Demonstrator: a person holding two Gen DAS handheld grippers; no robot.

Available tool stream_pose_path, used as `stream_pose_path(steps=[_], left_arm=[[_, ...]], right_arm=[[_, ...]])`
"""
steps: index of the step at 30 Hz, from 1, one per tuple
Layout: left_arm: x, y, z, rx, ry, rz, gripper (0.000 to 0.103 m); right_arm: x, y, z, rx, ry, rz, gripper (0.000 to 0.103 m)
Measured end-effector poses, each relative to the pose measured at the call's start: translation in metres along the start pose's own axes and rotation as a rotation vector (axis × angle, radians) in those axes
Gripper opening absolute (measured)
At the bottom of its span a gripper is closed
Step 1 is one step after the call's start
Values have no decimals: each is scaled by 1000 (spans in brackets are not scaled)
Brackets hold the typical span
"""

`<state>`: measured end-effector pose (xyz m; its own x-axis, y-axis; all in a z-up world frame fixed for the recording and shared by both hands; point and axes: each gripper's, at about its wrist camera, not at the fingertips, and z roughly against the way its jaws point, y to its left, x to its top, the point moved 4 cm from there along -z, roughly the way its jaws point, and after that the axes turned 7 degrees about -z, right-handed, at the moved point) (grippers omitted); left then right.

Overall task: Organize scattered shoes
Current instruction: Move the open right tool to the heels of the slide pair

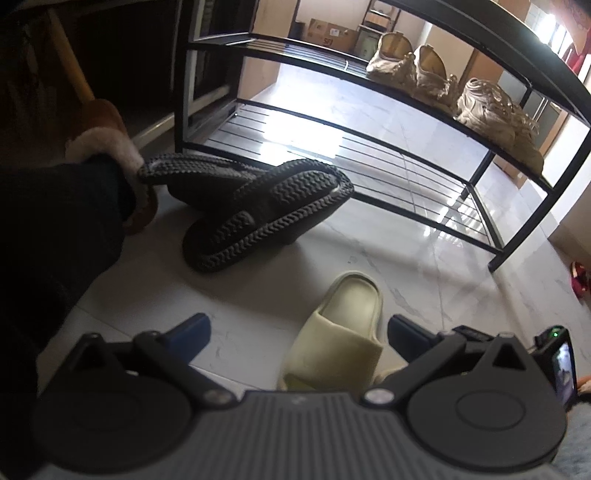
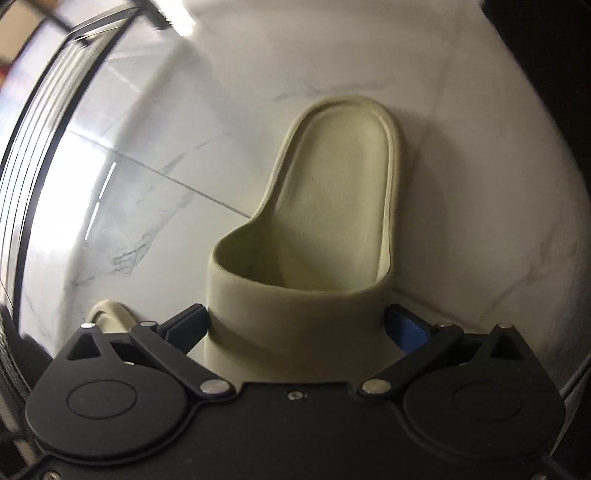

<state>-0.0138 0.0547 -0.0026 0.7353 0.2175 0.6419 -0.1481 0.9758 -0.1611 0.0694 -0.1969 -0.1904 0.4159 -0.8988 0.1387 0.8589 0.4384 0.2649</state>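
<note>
Slides in pale olive foam are the nearest shoes: one olive slide (image 2: 325, 236) lies sole-down on the white marble-look floor (image 2: 147, 206), heel end pointing away from the right wrist camera, its broad strap sitting between the fingers of the right gripper (image 2: 295, 325). Both blue fingertips (image 2: 190, 321) touch the sides of the strap, so the right gripper is grasping the slide, which rests on the tile. A rounded cream edge (image 2: 107, 312) shows on the floor just left of that gripper; what it belongs to cannot be told.

In the left wrist view, a second olive slide (image 1: 340, 332) lies on the floor under the left gripper (image 1: 299, 332), whose fingers stand wide apart and released on either side of it, touching nothing. Whether this is the same slide as in the other view cannot be told.

Beyond it, two black slippers (image 1: 258, 210) with ridged zigzag soles lean against each other, tipped on their edges, just in front of the lower shelf of a black metal shoe rack (image 1: 369, 155). A brown fleece-lined slipper (image 1: 110, 140) lies at their left, partly hidden by a dark sleeve. On the rack's middle shelf stand beige shoes (image 1: 424, 70) and a pile of woven beige sandals (image 1: 495, 110). Cardboard boxes (image 1: 328, 33) sit on the floor behind the rack.
</note>
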Motion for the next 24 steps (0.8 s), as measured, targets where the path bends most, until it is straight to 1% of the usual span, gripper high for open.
stream_pose_path(steps=[2, 6, 9, 11, 13, 17, 19, 21, 23, 24], left_arm=[[0, 0, 0, -1, 2, 2, 102], [-3, 7, -3, 11, 19, 33, 102], [-5, 11, -8, 24, 45, 52, 102], [-7, 12, -9, 31, 54, 55, 102], [-9, 13, -11, 41, 61, 54, 102], [-10, 13, -13, 63, 65, 46, 102], [-11, 13, -14, 68, 68, 46, 102], [-11, 13, -16, 74, 74, 46, 102], [-12, 13, -17, 77, 80, 45, 102], [-12, 12, -18, 79, 83, 45, 102]], right_arm=[[3, 3, 5, 13, -33, 104, 103], [18, 20, 17, 61, -49, 391, 103], [24, 33, 23, 106, -10, 608, 103], [23, 37, 24, 146, 53, 744, 103], [19, 38, 22, 177, 90, 831, 103], [20, 42, 22, 214, 96, 920, 103], [14, 48, 16, 229, 104, 977, 103], [9, 51, 13, 245, 170, 1041, 103], [-3, 50, 8, 253, 260, 1114, 103], [-6, 50, 8, 260, 265, 1138, 103]])
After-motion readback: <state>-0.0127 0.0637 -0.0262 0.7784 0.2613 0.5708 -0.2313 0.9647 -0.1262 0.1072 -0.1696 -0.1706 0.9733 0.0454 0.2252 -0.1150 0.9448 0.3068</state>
